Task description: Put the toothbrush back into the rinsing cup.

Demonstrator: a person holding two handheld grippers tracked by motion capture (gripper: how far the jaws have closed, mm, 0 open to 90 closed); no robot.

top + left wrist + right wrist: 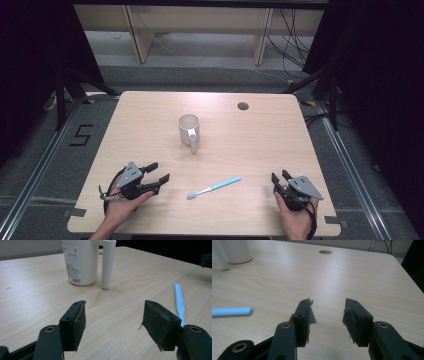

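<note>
Both hand-held grippers, left (159, 172) and right (280, 176), rest wide and empty at the tabletop's (150, 120) near edge, toothbrush (214, 187) between them, cup (189, 130) beyond, apparently awaiting pickup.

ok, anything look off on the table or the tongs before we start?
Only wear: the black pads on the right tongs look frayed, with torn edges. The white plastic mug stands upright, and the light blue toothbrush lies flat on the wooden table. Nothing spilled. Both tongs are open and hold nothing.
</note>
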